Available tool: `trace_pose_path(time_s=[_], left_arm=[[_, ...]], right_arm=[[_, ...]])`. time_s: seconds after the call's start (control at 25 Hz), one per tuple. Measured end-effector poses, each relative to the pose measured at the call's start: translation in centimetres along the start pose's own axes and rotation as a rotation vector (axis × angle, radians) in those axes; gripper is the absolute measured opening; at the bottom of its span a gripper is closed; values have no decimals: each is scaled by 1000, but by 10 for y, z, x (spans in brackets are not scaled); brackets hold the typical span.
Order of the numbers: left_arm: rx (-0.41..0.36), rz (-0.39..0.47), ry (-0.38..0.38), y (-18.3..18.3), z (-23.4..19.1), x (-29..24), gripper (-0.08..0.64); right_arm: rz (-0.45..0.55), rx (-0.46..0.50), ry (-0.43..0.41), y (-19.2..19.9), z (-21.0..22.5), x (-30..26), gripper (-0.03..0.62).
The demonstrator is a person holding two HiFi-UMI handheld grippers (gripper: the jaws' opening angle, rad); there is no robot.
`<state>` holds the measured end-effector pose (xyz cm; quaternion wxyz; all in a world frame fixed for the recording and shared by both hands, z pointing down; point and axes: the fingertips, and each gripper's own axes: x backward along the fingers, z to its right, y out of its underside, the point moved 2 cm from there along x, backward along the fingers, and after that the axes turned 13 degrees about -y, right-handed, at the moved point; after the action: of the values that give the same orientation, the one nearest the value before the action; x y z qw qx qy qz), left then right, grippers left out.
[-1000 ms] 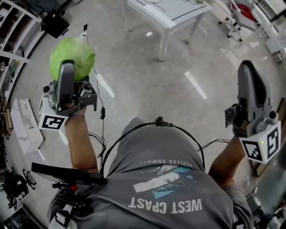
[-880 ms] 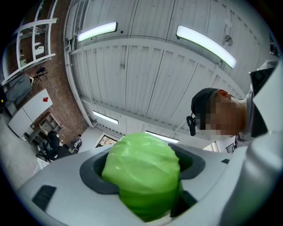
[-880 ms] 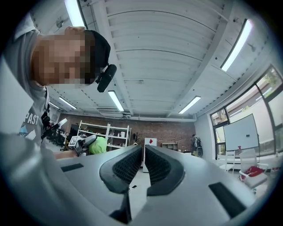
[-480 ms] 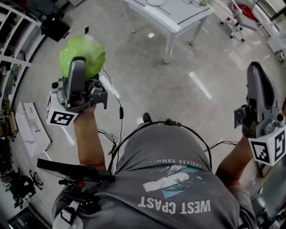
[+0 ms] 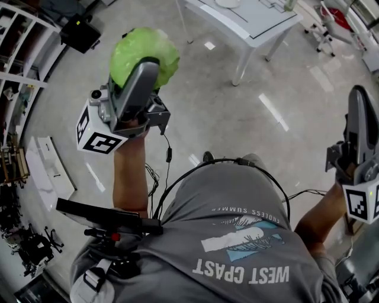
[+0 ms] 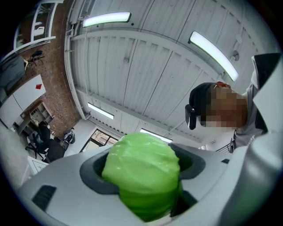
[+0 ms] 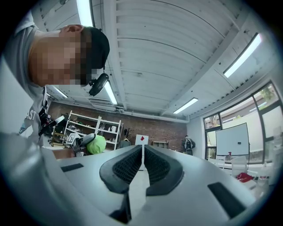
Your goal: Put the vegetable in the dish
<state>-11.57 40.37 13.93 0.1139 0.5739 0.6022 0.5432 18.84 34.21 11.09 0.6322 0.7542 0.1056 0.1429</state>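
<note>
Green, round, glossy leafy vegetable [image 5: 144, 56] is sitting clamped between the jaws of the left gripper [image 5: 142, 74], held up in the air; it is lying straight ahead of that gripper and bulging past both pads; the white table [image 5: 249, 26] is standing ahead and to the right, well apart, and no dish is showing clearly on it. Right gripper [image 5: 362, 103] is hanging out to the side, jaws drawn together on nothing, so the carrying is probably falling to the left

A white table [image 5: 260, 21] stands on the glossy pale floor [image 5: 237, 118], a dish [image 5: 228, 3] on it.
</note>
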Motion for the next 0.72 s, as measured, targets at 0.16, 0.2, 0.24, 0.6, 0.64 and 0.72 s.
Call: trace_pose_path(time_s=[0.16, 0.2, 0.24, 0.6, 0.64, 0.72], left_arm=[[10, -8, 0, 7, -11, 8, 347], [9, -9, 2, 7, -11, 9, 347], [7, -7, 1, 7, -12, 8, 347], [22, 36, -56, 30, -26, -41, 347], [27, 42, -62, 36, -27, -51, 347], [30, 39, -73, 55, -30, -75, 347]], right_arm=[[-13, 1, 3, 13, -6, -6, 8], [-13, -1, 4, 14, -5, -6, 8], [-12, -3, 5, 15, -3, -6, 8], [-8, -26, -50, 24, 62, -12, 8], [-6, -24, -58, 25, 74, -11, 8], [0, -22, -63, 31, 103, -4, 8]])
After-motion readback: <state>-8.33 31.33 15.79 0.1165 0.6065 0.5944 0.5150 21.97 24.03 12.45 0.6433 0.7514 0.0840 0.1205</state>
